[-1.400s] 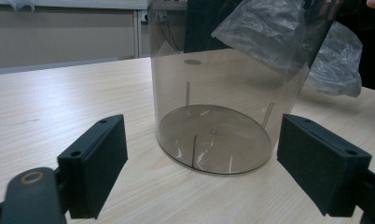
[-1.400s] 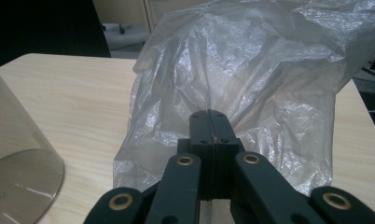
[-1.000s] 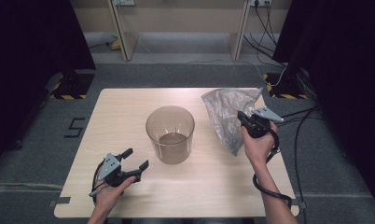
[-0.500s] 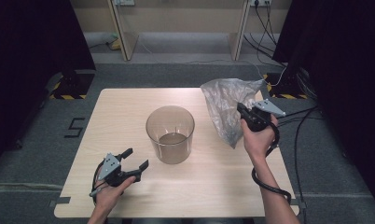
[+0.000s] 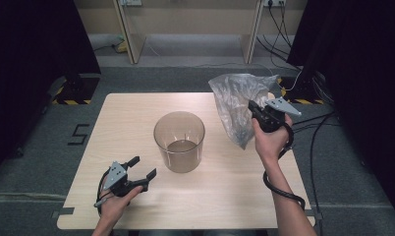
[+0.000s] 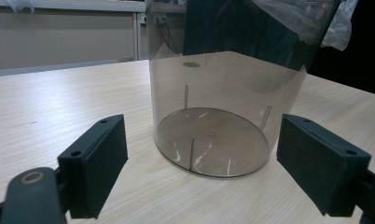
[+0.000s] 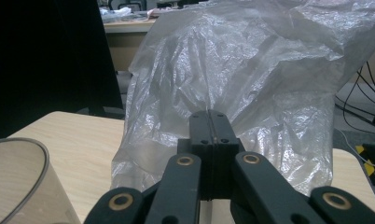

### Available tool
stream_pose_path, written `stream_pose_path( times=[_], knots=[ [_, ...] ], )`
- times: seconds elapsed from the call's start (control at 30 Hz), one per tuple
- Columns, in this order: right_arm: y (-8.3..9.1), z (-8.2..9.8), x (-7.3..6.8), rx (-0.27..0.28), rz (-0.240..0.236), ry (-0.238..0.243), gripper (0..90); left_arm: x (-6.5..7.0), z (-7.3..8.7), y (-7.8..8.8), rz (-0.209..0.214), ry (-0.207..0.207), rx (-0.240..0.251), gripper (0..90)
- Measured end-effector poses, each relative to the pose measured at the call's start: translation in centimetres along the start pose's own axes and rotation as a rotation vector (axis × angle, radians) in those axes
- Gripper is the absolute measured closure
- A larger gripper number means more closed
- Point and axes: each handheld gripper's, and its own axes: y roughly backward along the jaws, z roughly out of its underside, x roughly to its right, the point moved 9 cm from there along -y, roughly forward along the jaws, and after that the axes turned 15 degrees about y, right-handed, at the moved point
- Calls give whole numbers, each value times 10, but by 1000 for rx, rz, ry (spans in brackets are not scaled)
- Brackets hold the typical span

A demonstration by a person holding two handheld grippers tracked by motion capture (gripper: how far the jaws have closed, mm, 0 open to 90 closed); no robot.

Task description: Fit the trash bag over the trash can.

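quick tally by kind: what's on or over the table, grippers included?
Clear plastic bin: 1
Clear plastic bag: 1, pinched in the right gripper
Grippers: 2, counting the left gripper, open
Total: 4

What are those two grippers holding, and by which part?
The right gripper pinches the clear plastic bag at its crumpled middle. The left gripper stands open, holding nothing.

My right jaws pinch a crumpled, translucent clear plastic bag point(image 5: 237, 105), holding it bunched and hanging above the right side of the light wooden table point(image 5: 136, 118), its lower tip near the tabletop.
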Motion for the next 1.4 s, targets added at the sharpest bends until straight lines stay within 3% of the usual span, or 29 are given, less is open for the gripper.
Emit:
stream_pose_path(
  times=[0.9, 1.4],
  knots=[
    [-13, -48, -21, 81, -35, -1, 900, 0, -3, 2, 0, -4, 8, 153],
    [-22, -68, -45, 110, -80, 4, 900, -4, -6, 2, -6, 7, 11, 154]
  ],
)
